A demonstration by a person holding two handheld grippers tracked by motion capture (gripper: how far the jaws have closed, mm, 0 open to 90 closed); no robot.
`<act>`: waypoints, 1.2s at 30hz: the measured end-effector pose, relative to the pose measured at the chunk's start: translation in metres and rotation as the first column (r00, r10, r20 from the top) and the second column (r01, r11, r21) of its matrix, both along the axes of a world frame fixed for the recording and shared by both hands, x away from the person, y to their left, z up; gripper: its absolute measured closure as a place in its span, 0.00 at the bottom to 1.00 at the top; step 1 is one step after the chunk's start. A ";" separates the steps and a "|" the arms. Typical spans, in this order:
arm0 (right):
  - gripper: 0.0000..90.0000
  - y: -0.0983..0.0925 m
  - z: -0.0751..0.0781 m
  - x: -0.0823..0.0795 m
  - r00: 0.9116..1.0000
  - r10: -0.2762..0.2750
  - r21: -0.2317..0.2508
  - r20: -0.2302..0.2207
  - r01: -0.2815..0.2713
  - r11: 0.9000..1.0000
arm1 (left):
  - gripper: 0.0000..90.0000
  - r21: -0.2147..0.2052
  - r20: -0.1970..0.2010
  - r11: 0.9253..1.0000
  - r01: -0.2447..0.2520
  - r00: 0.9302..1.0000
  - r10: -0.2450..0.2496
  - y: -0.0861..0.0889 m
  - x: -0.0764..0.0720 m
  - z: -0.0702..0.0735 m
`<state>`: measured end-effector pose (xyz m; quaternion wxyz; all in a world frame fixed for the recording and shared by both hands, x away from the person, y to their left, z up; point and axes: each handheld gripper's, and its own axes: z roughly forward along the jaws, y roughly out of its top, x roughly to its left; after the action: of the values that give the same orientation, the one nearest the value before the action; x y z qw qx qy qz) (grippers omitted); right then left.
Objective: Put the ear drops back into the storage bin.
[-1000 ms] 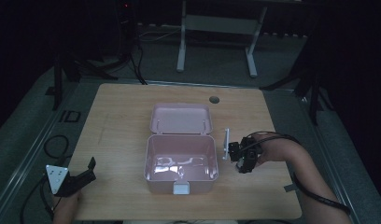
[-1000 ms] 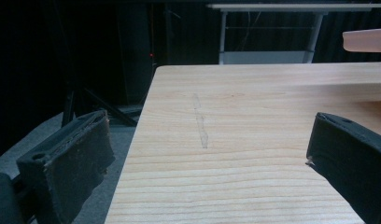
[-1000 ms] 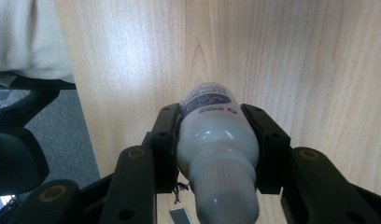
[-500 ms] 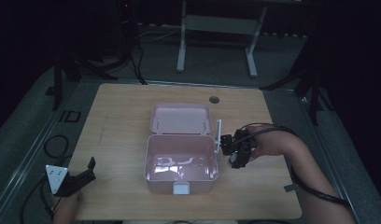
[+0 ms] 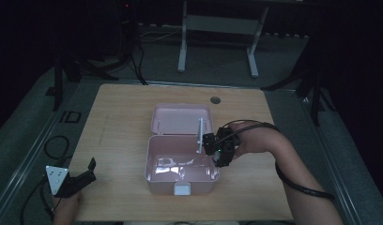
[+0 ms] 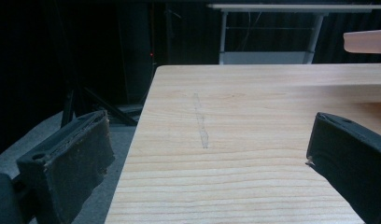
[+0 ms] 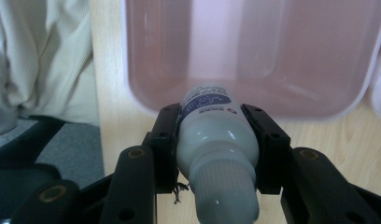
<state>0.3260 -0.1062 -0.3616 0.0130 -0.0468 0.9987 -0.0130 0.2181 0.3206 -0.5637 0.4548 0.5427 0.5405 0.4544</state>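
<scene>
Bottle (image 7: 215, 154) sits clamped in my right gripper (image 7: 215, 140), over the open pink box's rim (image 5: 218, 164). My left gripper (image 6: 207, 163) rests spread wide, empty, at the wooden table's (image 5: 119, 117) corner.

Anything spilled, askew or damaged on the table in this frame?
Nothing stands out. The pink plastic box sits square on the wooden table with its lid open, and the right gripper grips a white bottle above its edge. The left gripper rests open.

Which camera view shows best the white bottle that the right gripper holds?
The right gripper view: the white bottle sits close up between the jaws, its label readable as print. The high view shows it as a thin white stick over the pink box.
</scene>
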 end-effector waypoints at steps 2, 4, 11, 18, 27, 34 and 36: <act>0.66 0.007 -0.002 -0.001 1.000 0.012 0.007 -0.001 -0.012 1.000 | 0.01 0.002 0.000 1.000 0.001 1.000 -0.001 0.000 0.000 0.000; 0.66 0.016 -0.006 -0.001 0.999 0.039 0.003 -0.007 -0.039 0.999 | 0.01 0.000 0.000 1.000 0.000 1.000 0.000 0.000 0.000 0.000; 0.66 0.028 -0.023 0.005 0.998 0.054 -0.017 -0.037 -0.055 0.998 | 0.01 0.001 0.001 1.000 0.002 1.000 -0.002 0.000 0.000 0.000; 0.66 0.034 -0.047 0.015 0.997 0.061 -0.033 -0.052 -0.063 0.997 | 0.01 0.001 0.001 1.000 0.004 1.000 -0.004 0.000 0.000 0.000; 0.66 0.041 -0.072 0.016 0.994 0.090 -0.049 -0.062 -0.093 0.994 | 0.01 0.000 0.002 1.000 0.003 1.000 -0.003 0.000 0.000 0.000; 0.66 0.046 -0.093 0.015 0.991 0.115 -0.078 -0.069 -0.120 0.990 | 0.01 0.000 0.002 1.000 0.006 1.000 -0.006 0.000 0.000 0.000; 0.66 0.047 -0.099 0.015 0.990 0.125 -0.088 -0.064 -0.131 0.987 | 0.01 -0.001 0.003 1.000 0.006 1.000 -0.006 0.000 0.000 0.000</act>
<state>0.3409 -0.0591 -0.4606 -0.0176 -0.1119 0.9919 -0.0569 0.2180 0.3209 -0.5639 0.4573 0.5433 0.5385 0.4536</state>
